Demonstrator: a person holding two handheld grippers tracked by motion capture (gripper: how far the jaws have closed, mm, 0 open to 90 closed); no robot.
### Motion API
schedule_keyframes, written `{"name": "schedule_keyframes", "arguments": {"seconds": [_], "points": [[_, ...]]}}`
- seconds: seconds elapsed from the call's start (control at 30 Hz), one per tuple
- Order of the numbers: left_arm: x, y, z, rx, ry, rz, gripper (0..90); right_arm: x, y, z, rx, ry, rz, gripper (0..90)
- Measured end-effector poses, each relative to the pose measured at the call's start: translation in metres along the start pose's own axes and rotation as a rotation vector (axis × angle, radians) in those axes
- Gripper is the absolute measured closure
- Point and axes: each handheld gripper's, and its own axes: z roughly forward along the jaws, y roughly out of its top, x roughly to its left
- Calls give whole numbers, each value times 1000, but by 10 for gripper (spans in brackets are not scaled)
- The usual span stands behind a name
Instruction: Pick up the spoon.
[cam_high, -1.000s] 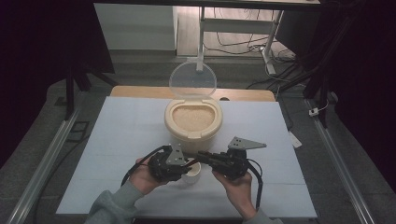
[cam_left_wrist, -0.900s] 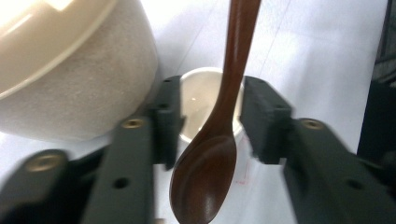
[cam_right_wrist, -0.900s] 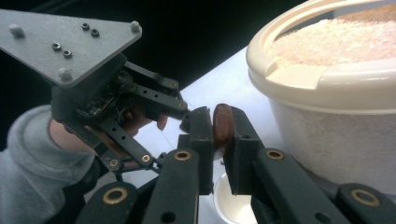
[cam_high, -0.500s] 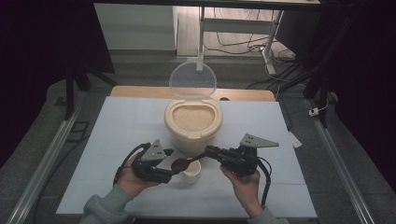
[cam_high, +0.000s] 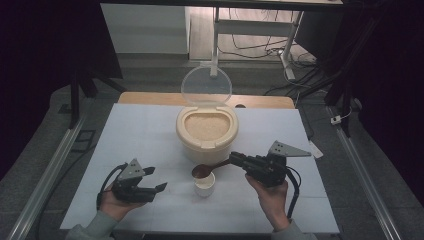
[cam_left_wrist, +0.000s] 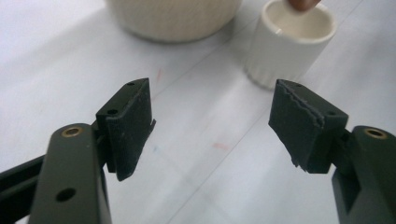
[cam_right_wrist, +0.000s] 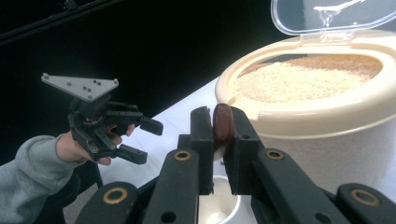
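— What are your right tongs (cam_high: 236, 160) doing?

— They are clamped on the handle of a brown wooden spoon (cam_high: 202, 171). Your spoon reaches out to the left, its dark oval bowl hanging just above the small white cup (cam_high: 204, 185). In the right gripper view you look along the spoon (cam_right_wrist: 223, 125) edge-on, pinched between the two black jaws, with the cup (cam_right_wrist: 219, 205) below.

— And your left tongs (cam_high: 159, 179)?

— Spread wide and empty, off to the left of the cup, low over the white bench (cam_high: 140, 135). In the left gripper view the ribbed cup (cam_left_wrist: 289, 42) stands ahead, past the right jaw.

— What stands behind the cup?

— A cream rice tub (cam_high: 206, 131), full of pale grain, with its clear lid (cam_high: 206, 86) tipped up at the back.
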Motion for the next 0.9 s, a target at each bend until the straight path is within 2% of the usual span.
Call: {"name": "schedule_keyframes", "arguments": {"seconds": [0.37,0.9], "points": [[15,-20,-5,-3,42,-58,281,-4,3,-10,-13,-18,-11,826],[18,-23,-3,25,40,-66,262,-2,11,-21,-46,-10,-18,826]]}}
